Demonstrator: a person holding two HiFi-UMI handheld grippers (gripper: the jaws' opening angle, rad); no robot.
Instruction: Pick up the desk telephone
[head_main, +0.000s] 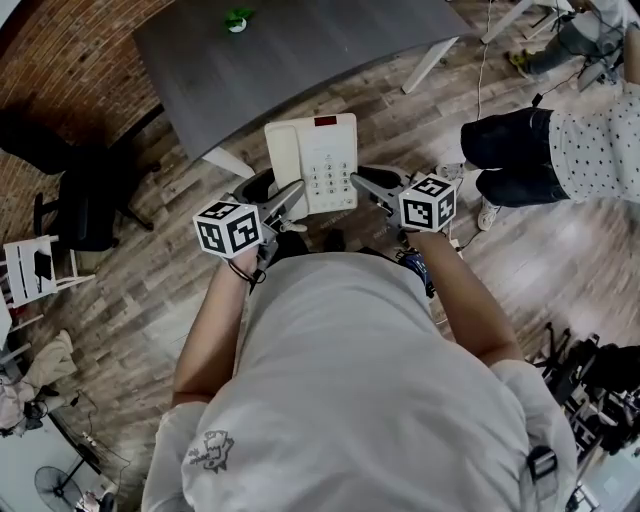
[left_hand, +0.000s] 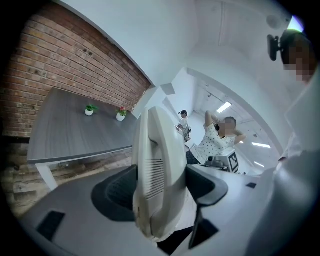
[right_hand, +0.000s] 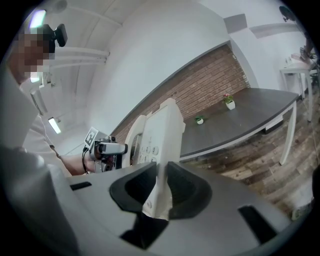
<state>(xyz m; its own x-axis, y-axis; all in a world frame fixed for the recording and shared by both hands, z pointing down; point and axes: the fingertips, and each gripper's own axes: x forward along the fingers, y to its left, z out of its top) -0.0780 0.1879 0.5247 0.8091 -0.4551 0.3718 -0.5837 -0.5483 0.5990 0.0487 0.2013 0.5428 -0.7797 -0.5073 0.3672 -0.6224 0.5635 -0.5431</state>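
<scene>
Telephone (head_main: 312, 160): white, keypad facing up, held in the air between both grippers, over the wooden floor (head_main: 150, 290) just off the near edge of the grey surface (head_main: 300, 60).
Left gripper (head_main: 288, 203): jaws wide, clamped across the handset side of the telephone.
Right gripper (head_main: 366, 184): jaws narrow, pinching the telephone's thin right edge.
Surface: two small potted plants (left_hand: 89, 109) stand along the edge by the brick wall (left_hand: 75, 70).
Bystander (head_main: 590, 140): dotted shirt, off to the right.
</scene>
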